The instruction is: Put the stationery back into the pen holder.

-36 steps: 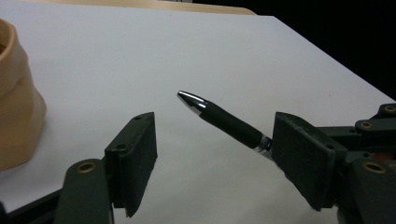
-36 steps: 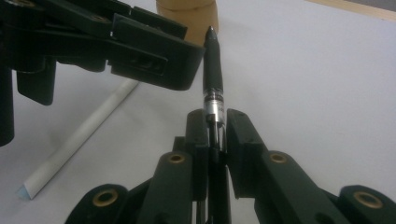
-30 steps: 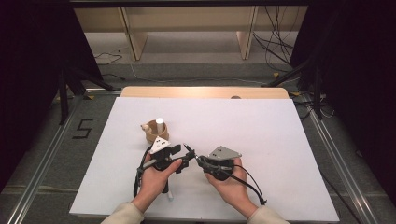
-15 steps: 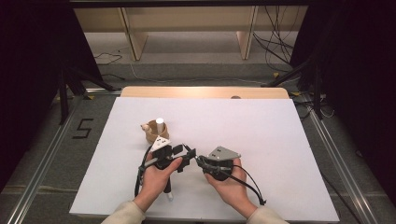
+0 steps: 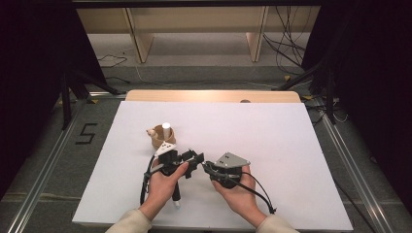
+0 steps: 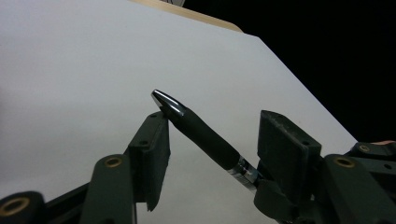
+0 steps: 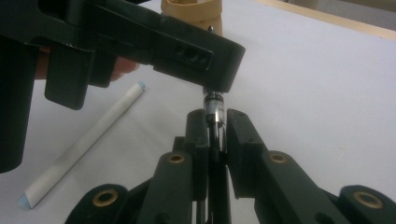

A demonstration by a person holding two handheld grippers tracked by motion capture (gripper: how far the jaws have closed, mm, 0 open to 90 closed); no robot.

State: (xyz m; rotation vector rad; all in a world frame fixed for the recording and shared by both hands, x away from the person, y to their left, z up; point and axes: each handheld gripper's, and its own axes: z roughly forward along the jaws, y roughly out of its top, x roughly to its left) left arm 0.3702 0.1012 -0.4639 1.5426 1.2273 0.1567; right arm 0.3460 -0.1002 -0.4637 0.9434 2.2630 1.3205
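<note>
The pen [image 5: 200,164] sits between the two grippers low on the white surface [image 5: 272,136], with a wooden cup [image 5: 160,137] holding a white stick just beyond the left gripper [image 5: 192,158] and the right gripper [image 5: 209,168] meeting it nose to nose; from this height the pen itself is hard to make out, so its exact lie is a guess here. In the left gripper view the pen [image 6: 198,128] runs slantwise across the gap, its shiny pointed tip against the left finger [image 6: 152,154] while the other finger [image 6: 287,154] stands off from the barrel, so these fingers are apart and not yet gripping. In the right gripper view the fingers [image 7: 198,135] are closed tight on the pen [image 7: 215,109] near its clear, metal-ringed end, and the left gripper [image 7: 140,42] hangs over it; a paper-wrapped white stick [image 7: 81,147] lies on the surface beside. The step looks like pulling or twisting the pen apart. To do it well, the left fingers should close squarely on the dark grip section, not the slippery tip, with both grippers kept in line along the barrel so it doesn't bend or slip.
</note>
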